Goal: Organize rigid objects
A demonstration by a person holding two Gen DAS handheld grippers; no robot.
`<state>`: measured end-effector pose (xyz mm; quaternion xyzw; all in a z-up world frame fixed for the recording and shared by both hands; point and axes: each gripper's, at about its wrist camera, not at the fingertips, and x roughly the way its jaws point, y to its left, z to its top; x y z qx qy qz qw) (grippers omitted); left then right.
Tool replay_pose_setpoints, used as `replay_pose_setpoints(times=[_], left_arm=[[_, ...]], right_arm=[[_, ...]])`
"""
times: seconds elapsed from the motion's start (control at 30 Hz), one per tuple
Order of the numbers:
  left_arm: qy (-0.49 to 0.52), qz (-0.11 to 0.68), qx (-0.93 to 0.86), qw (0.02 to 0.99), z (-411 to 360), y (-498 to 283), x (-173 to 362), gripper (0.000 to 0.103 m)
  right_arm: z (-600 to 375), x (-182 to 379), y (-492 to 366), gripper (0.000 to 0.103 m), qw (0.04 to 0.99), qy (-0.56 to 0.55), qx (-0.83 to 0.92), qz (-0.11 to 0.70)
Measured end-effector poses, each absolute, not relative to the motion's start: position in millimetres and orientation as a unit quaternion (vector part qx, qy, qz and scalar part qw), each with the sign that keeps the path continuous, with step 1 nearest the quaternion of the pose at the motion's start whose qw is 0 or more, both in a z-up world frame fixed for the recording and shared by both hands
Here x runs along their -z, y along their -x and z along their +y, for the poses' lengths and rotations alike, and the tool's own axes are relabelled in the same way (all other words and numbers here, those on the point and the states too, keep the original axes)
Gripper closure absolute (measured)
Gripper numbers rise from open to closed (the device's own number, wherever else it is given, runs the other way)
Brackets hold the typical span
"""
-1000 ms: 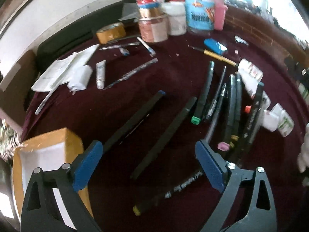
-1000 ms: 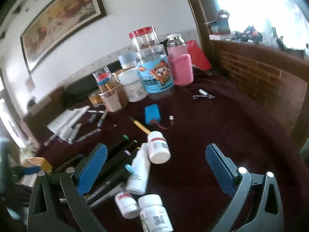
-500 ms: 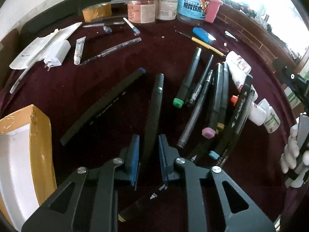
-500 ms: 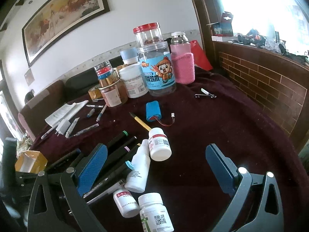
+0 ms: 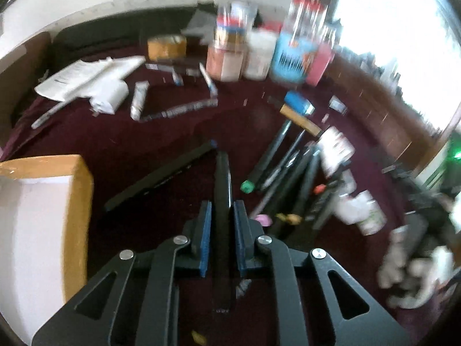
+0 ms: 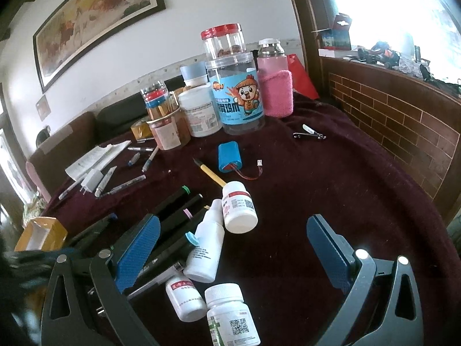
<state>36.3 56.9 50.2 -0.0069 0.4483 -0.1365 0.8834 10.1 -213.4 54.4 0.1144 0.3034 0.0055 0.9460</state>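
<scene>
Maroon cloth (image 5: 178, 144) covers the table under both grippers, with a yellow cardboard box (image 5: 83, 201) low to the left of the left gripper (image 5: 222, 216). Its jaws have just been closing and now pinch a long black marker (image 5: 222, 178) that runs straight ahead between the blue pads. Light, stiff and smooth, it could pivot; a mid-barrel hold looks safest. Beside it, the right gripper (image 6: 230, 248) gapes wide, empty, above white pill bottles (image 6: 239, 210).
</scene>
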Motion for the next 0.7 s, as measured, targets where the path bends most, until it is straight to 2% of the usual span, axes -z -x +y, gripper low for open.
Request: replay_pose_setpoints(times=[0.27,0.47,0.57,0.7], left_arm=[[0.119,0.350,0.159,0.916,112.6,47.0,-116.9,0.091],[0.145,0.317,0.144,0.926,157.0,75.6,-124.3,0.091],[0.156,0.302,0.138,0.930,174.3,87.4,-123.3,0.091],[0.171,0.286,0.135,0.933,200.1,102.3,-123.6,0.091]], right_arm=[[-192.5,-65.6,-6.3,0.003,0.944,-0.096,-0.029,0.315],[-134.1,-95.8,-9.9,0.003,0.921,-0.106,-0.141,0.348],[-96.2,-93.5,-28.6,0.003,0.886,-0.128,-0.203,0.396],[-45.2,-75.8,-54.7,0.021,0.855,-0.129,-0.219,0.451]])
